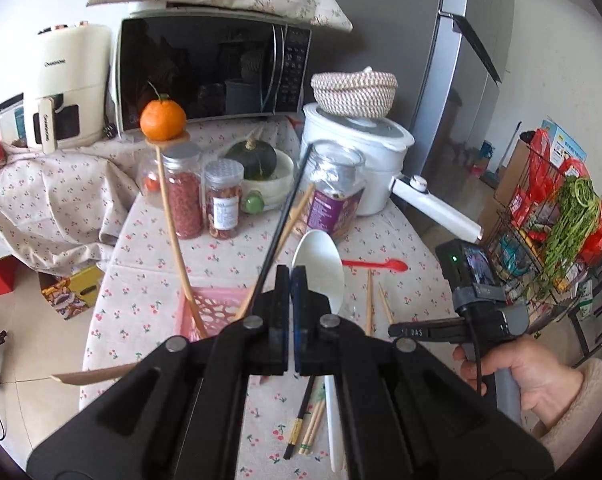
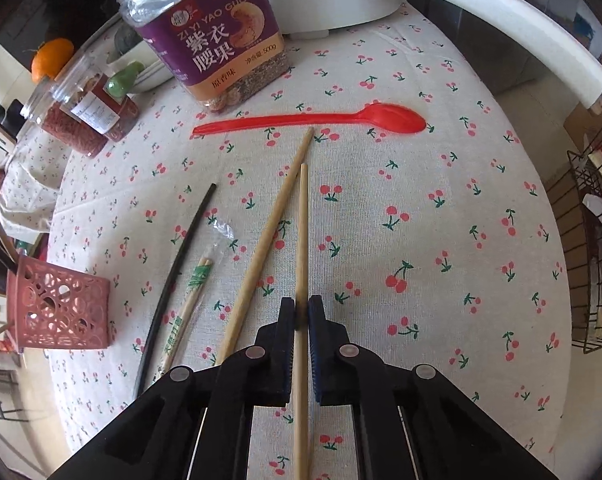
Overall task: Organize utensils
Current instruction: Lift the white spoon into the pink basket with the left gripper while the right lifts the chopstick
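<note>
Lying between the right tool's (image 2: 301,312) seemingly clamped fingers: a wooden chopstick (image 2: 301,240).

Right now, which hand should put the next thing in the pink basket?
Probably the right. The right gripper is already closed on a wooden chopstick on the table, ready to carry to the pink basket. The left gripper looks shut with nothing held.

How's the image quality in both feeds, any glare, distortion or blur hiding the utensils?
Left wrist: strong fisheye bending, reflections on the microwave door, white spoon sharp. Right wrist: even daylight, table edge curves, glare on the jar lid, chopstick and red spoon crisp.
</note>
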Tool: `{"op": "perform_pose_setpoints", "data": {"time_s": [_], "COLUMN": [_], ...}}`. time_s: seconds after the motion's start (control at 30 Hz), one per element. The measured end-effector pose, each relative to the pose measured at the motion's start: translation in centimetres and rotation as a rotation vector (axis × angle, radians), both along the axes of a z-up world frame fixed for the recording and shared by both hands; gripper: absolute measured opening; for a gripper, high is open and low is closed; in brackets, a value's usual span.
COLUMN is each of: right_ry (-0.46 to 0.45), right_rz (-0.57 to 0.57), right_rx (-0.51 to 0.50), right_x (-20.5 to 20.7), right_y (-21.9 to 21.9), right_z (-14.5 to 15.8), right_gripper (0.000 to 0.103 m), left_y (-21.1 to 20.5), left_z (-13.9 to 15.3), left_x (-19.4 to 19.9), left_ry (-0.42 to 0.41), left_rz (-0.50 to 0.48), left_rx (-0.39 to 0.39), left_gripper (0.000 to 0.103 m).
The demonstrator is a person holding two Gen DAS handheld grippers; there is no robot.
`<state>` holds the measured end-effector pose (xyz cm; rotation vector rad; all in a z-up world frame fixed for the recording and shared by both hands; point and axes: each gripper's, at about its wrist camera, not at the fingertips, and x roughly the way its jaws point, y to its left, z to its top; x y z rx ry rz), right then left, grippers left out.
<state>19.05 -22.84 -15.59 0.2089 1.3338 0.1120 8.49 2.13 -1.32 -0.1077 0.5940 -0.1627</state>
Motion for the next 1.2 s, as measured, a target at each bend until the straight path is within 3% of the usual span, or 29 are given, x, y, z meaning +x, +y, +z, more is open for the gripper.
{"op": "perform_pose_setpoints", "data": {"time_s": [0.2, 0.47, 0.63, 0.9, 1.1, 1.2], "right_ry": [-0.134, -0.266, -0.291, -0.311, -0.342, -0.365], "right_rz": [-0.003, 0.029, 0.056, 0.083, 0.080, 0.084], "right_rx": [0.067, 0.102, 0.117, 0.125, 0.129, 0.140], "right_x": [-1.8, -4.0, -5.1, -6.1, -6.7, -7.1], "right_y": [-0.6, 0.1, 0.4, 1.0, 1.1, 1.3], "right_z": [4.8, 9.3, 10.4, 10.9, 11.5, 12.2], "right_gripper": [0.007, 0.007, 0.007, 0.007, 0.007, 0.007], "left_y": [1.4, 0.8, 0.8, 0.9, 1.2, 1.5], "left_z": [0.8, -1.1, -2.1, -2.0, -3.7, -3.7], "left_x": [-0.7, 0.3, 1.2, 1.8, 2.3, 2.4], "left_ry": [-0.216, -0.375, -0.397, -0.416, -0.345, -0.270], "left_rz": [0.166, 0.318, 0.358, 0.358, 0.322, 0.291], "left_rx": [0.022, 0.146, 0.179, 0.159, 0.159, 0.113], "left_gripper": [0.002, 0.002, 0.002, 0.002, 0.002, 0.013]}}
